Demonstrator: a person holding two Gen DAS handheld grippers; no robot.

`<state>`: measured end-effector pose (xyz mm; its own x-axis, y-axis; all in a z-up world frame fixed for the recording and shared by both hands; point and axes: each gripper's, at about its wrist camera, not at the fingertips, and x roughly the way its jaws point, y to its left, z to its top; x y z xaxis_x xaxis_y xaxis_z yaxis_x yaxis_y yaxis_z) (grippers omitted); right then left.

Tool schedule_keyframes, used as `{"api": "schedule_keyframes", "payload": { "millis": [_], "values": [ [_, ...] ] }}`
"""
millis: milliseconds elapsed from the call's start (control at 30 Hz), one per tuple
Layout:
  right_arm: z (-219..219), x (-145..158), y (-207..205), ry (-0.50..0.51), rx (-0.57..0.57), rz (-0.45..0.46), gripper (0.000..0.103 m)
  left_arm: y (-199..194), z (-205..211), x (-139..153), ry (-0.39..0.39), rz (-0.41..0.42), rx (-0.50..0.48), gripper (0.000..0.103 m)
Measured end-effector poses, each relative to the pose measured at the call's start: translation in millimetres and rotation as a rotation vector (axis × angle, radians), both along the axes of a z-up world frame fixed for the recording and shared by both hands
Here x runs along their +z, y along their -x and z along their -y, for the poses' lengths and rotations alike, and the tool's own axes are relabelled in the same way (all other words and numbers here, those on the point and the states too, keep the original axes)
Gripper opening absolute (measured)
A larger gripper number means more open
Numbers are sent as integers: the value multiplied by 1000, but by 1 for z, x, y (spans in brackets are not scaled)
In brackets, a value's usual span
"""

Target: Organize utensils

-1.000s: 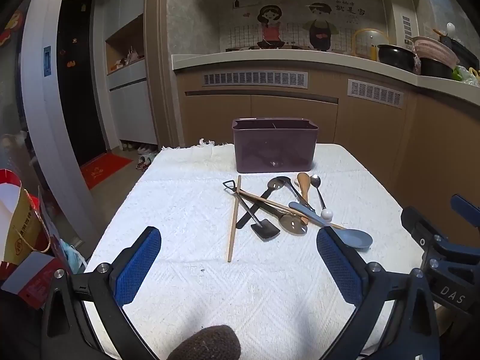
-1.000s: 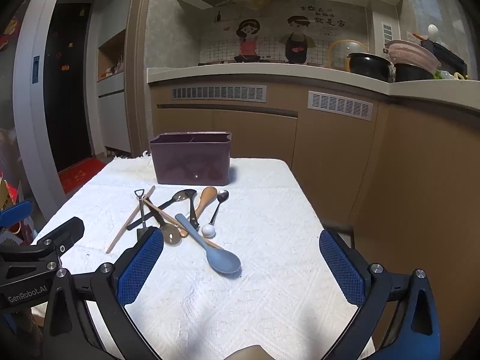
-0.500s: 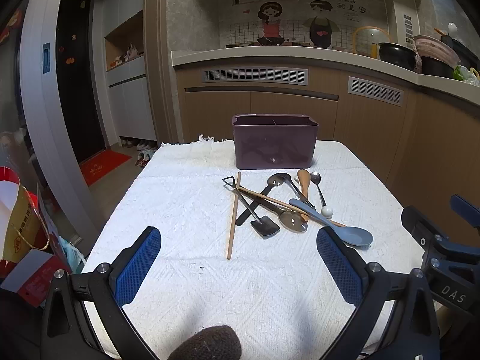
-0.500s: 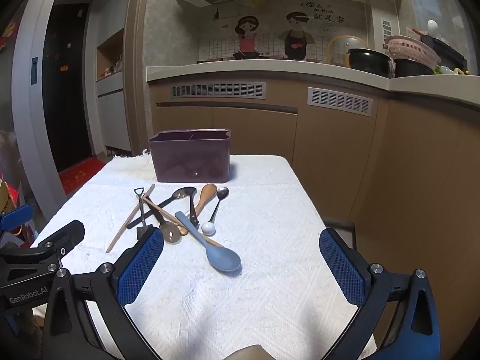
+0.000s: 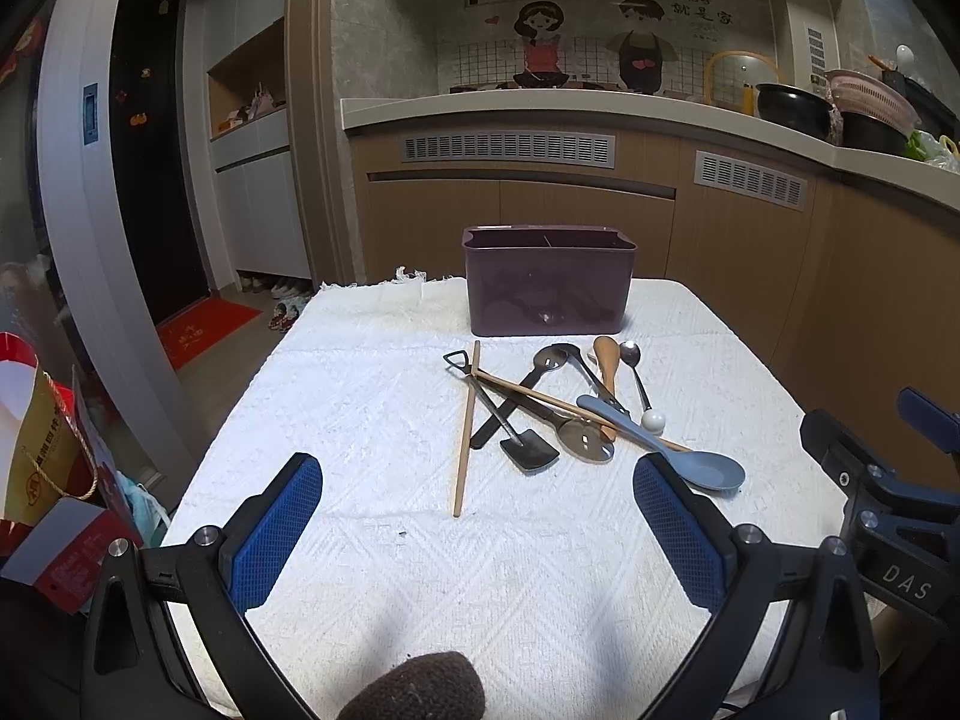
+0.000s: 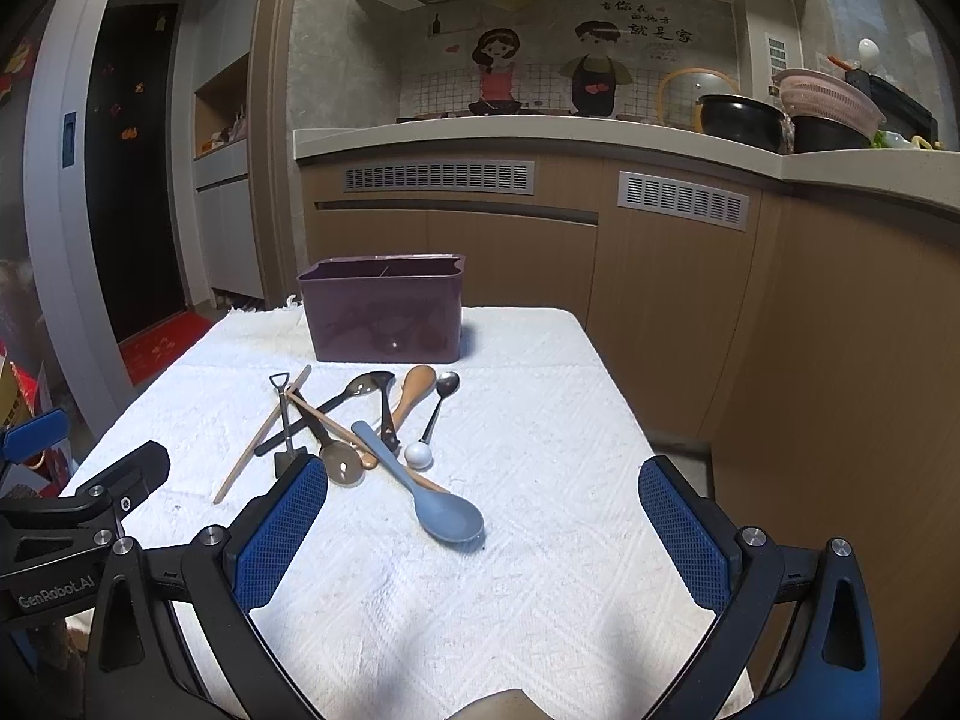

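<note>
Utensils (image 5: 558, 414) before purple holder (image 5: 547, 282)

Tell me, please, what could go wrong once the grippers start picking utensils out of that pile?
1. The utensils cross one another: the blue spoon lies over a chopstick, so lifting one may drag or flip its neighbours.
2. The other chopstick lies flat on the textured cloth; open fingers might slip off it or snag the cloth.
3. The bin sits at the table's far end, so a hard insert could push it back.
</note>
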<state>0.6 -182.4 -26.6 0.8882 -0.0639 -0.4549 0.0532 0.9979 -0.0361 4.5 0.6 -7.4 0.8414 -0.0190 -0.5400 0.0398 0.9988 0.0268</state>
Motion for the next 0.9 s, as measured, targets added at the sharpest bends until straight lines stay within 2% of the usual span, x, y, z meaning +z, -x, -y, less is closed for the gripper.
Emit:
{"api": "schedule_keyframes", "payload": {
  "millis": [900],
  "values": [
    [0,-5,-2,-1,9,-14,103,1,0,1,3,-7,-1,103]
  ]
}}
